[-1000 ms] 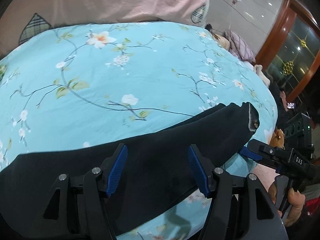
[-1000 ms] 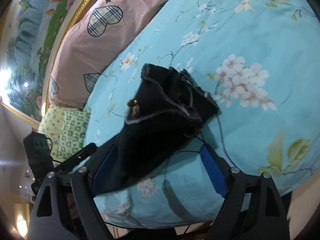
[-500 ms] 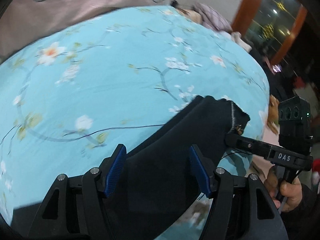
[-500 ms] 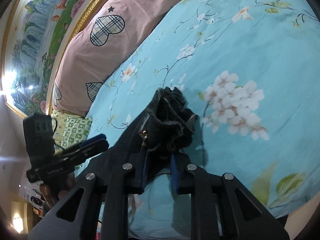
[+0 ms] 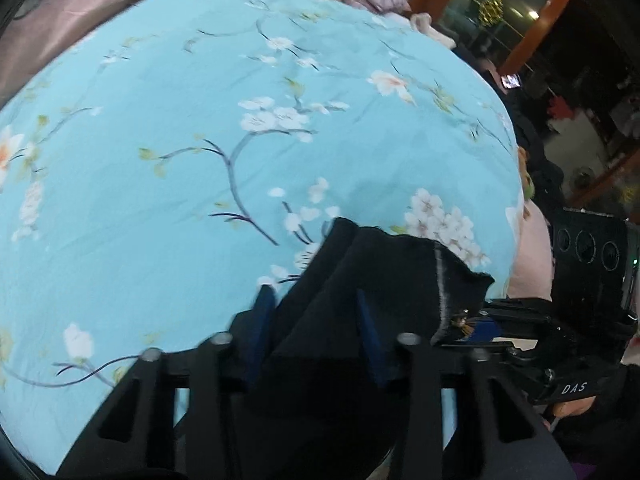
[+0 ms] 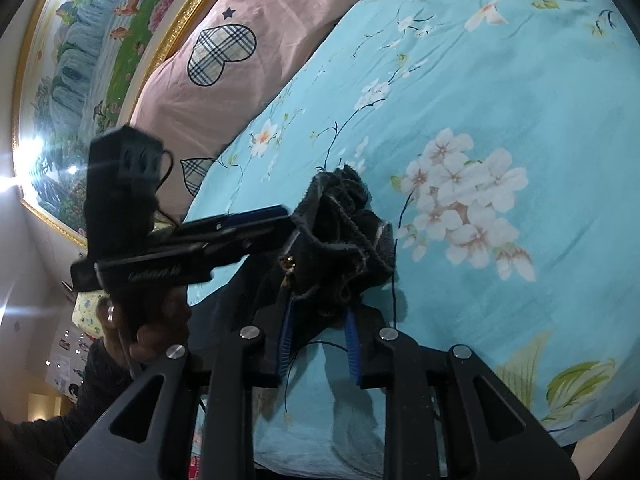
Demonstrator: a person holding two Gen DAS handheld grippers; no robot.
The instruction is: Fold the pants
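The black pants (image 5: 360,280) lie on the blue floral bedsheet (image 5: 200,140), with the waistband end bunched near the bed's front edge. My left gripper (image 5: 316,320) is closed in on a fold of the black fabric, its blue pads pressed against it. My right gripper (image 6: 318,328) is shut on the bunched waistband (image 6: 344,240), where a small metal button (image 6: 288,266) shows. The right gripper also shows in the left wrist view (image 5: 520,332), and the left gripper shows in the right wrist view (image 6: 256,224), beside the same bunch.
Pink pillows with plaid hearts (image 6: 224,52) lie at the head of the bed under a gold-framed painting (image 6: 80,40). The bed's edge (image 5: 516,184) drops off at the right, with dark furniture and a wooden door frame (image 5: 532,20) beyond.
Both grippers have closed onto the pants' waistband end; the right shut first, then the left. The fabric is now bunched and the left gripper has moved right toward the right one.
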